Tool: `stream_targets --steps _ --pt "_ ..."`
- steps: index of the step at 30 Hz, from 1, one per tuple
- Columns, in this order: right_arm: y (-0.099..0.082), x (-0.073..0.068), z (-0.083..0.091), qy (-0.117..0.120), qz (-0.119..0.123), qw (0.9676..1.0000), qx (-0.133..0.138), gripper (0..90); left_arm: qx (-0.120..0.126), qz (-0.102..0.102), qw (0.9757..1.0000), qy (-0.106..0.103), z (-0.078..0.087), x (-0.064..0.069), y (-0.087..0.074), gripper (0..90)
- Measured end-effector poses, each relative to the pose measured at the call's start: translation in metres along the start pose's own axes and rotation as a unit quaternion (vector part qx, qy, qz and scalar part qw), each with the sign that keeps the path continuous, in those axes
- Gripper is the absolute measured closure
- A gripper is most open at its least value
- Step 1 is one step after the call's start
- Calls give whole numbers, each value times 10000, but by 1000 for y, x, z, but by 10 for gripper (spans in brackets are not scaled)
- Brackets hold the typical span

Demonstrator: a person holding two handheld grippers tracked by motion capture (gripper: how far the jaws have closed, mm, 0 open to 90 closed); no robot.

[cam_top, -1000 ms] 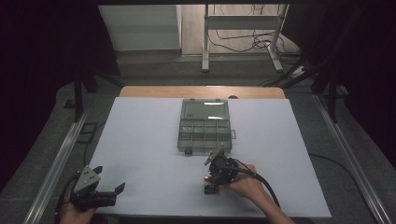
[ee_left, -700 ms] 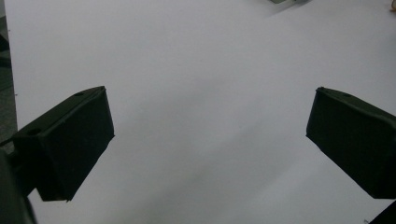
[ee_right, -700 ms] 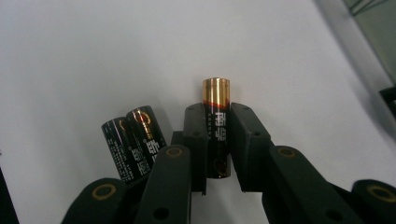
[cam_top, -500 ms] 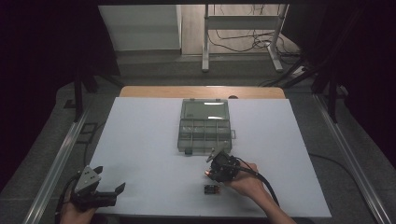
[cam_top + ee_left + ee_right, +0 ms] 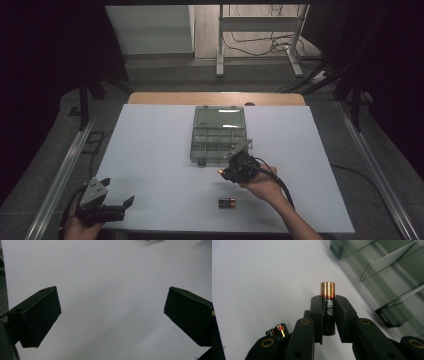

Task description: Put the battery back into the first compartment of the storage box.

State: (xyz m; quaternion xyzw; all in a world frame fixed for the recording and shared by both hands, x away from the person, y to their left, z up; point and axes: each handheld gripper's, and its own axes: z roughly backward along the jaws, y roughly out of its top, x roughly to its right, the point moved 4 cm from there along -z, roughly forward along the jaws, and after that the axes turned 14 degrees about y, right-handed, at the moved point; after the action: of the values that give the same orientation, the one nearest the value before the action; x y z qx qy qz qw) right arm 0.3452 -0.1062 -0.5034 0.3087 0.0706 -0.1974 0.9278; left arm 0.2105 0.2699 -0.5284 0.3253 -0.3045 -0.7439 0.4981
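Note:
My right gripper [image 5: 225, 172] is shut on a black battery with a copper end [image 5: 327, 307], which stands upright between the pads [image 5: 317, 310]. It hovers over the white table just in front of the clear compartment box [image 5: 218, 134]. Behind it, more batteries [image 5: 226, 202] lie on the table, also seen low between the jaws as batteries [image 5: 277, 331] in the right gripper view. My left gripper [image 5: 118, 191] rests at the table's near left corner, open, with bare white surface between its fingers [image 5: 40, 315].
The box [image 5: 387, 270] has its lid laid back and several dividers inside. The white table top [image 5: 150, 150] ends on metal rails at both sides. A cable trails from the right gripper along the forearm.
My right gripper has risen off the table with the battery and moved away from the remaining batteries toward the box. The left gripper has stayed put.

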Motion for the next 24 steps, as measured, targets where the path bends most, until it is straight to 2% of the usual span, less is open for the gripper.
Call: stream_targets --steps 7,18,24 --pt "12 10 5 -128 -86 9998 151 764 -1 33 10000 -45 0 -1 0 17" --pt "35 35 7 -291 -199 9985 419 764 -19 18 10000 -80 -1 -1 0 16" --pt "48 44 4 -300 -305 9981 438 764 -21 6 10000 -97 -1 -1 0 16"
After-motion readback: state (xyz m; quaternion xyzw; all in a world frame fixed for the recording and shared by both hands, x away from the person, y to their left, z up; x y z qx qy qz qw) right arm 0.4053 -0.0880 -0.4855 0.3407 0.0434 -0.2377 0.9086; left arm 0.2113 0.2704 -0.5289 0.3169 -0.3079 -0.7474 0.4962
